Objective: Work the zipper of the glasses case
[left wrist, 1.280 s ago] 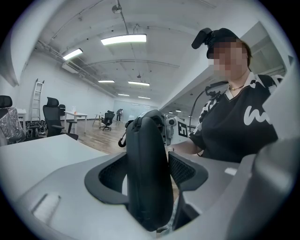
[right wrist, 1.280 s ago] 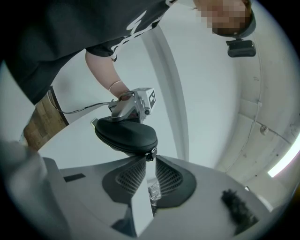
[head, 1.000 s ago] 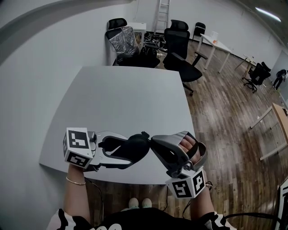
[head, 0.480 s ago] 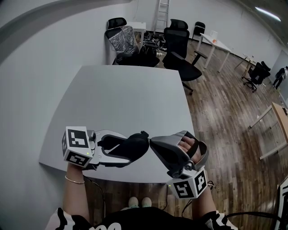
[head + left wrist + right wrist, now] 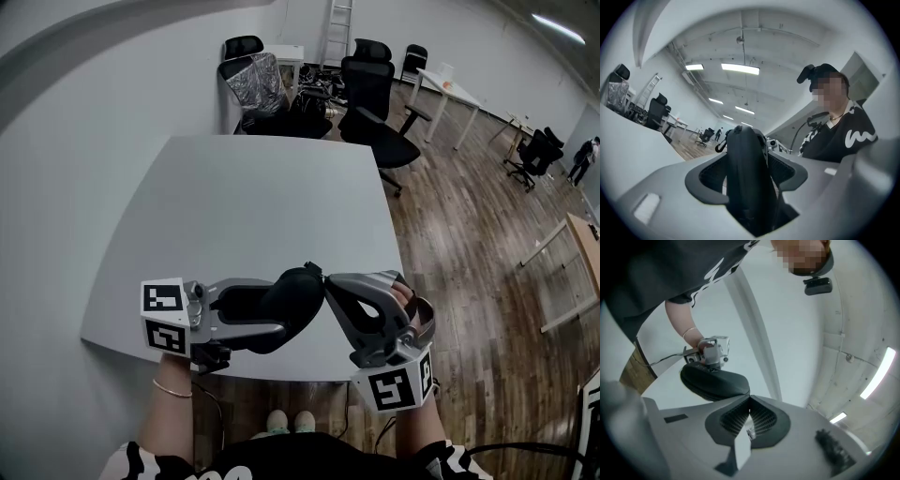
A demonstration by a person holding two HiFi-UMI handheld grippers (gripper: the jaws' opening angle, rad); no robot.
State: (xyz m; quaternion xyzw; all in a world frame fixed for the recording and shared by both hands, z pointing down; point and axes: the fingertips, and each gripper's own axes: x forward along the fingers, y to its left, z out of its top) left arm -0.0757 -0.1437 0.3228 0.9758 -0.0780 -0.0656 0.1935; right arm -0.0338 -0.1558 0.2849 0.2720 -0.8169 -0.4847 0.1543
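A black glasses case [image 5: 292, 302] hangs in the air over the table's near edge. My left gripper [image 5: 279, 309] grips it from the left, its jaws closing tighter on the case's body [image 5: 744, 180]. My right gripper [image 5: 324, 279] comes from the right with its tips at the case's upper right end. In the right gripper view those jaws [image 5: 749, 403] are pressed together against the end of the case [image 5: 715, 383], with a small metal zipper pull pinched between the pads. The zipper line itself is hard to make out.
The grey table [image 5: 244, 197] stretches away beyond the grippers with nothing on it. Black office chairs [image 5: 375, 103] and clutter stand past its far edge on the wooden floor [image 5: 469, 216]. The person's torso [image 5: 841, 131] is close behind the case.
The left gripper has rolled and shifted right, turning the case more upright. The right gripper has followed, its tips moving a little up and right with the case's end.
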